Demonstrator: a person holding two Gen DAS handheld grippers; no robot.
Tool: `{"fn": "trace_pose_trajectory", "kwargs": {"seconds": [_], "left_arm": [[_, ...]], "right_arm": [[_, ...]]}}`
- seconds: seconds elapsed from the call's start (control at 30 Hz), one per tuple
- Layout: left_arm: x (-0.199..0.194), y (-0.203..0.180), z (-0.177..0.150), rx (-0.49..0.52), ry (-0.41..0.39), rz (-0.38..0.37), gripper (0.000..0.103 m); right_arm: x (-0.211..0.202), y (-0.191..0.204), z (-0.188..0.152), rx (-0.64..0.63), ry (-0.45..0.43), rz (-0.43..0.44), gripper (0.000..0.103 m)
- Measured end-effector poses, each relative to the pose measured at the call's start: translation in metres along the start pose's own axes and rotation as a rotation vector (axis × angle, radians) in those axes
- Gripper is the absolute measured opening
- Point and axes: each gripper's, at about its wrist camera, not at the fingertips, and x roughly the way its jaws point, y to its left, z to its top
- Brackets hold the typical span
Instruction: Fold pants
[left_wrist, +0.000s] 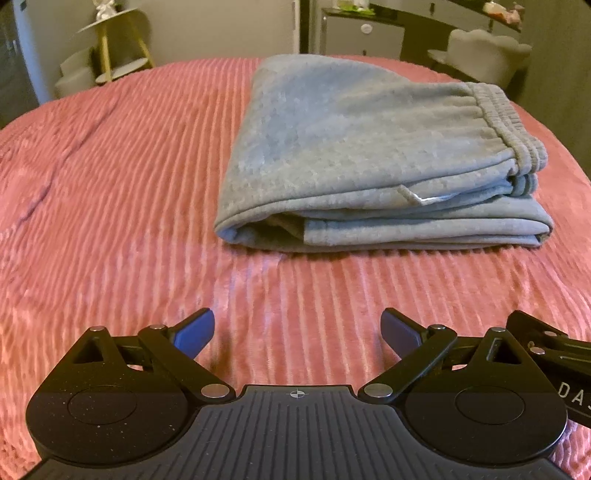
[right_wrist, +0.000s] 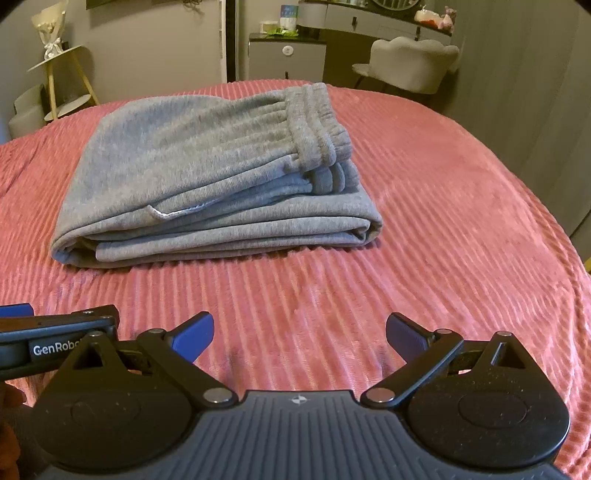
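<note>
Already folded, pants (left_wrist: 373, 155) on bedspread (left_wrist: 110, 184); left gripper (left_wrist: 297, 328), right gripper (right_wrist: 300, 330) agape, empty; nudging risks unfolding.

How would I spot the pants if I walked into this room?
Look at the bed with the pink ribbed blanket. In its middle lies a folded grey bundle, the pants. It is the only thing lying there, with a gathered elastic waistband on top.

I see bare pink bed cover (left_wrist: 110, 177) filling my left view's lower and left frame, open passage ahead of my left gripper (left_wrist: 297, 328), folded pants (left_wrist: 369, 155) blocking upper right, right gripper (left_wrist: 546, 354) crowding the right edge.
</note>
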Motion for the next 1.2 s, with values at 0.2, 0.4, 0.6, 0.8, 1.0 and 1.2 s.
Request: {"fn": "trace_pose_trajectory", "kwargs": {"seconds": [0.2,0.4,0.6,0.8,1.0,1.2], "left_arm": [[0.005,-0.001,0.001,-0.005,0.014,0.013,0.100],[0.007,-0.001,0.001,-0.004,0.022,0.015,0.100],[0.009,-0.002,0.001,-0.004,0.030,0.015,0.100],[0.010,-0.001,0.001,-0.008,0.040,0.016,0.100],[0.011,-0.002,0.001,-0.010,0.049,0.016,0.100],[0.012,-0.001,0.001,-0.013,0.059,0.014,0.100]], "right_arm": [[0.004,-0.003,0.001,0.018,0.003,0.007,0.100],[0.008,-0.005,0.002,0.035,0.012,0.008,0.100],[0.010,-0.003,0.002,0.030,0.018,0.011,0.100],[0.009,-0.001,0.004,0.021,0.013,0.006,0.100],[0.009,-0.002,0.005,0.023,0.013,0.006,0.100],[0.009,-0.002,0.006,0.022,0.015,0.004,0.100]]}}
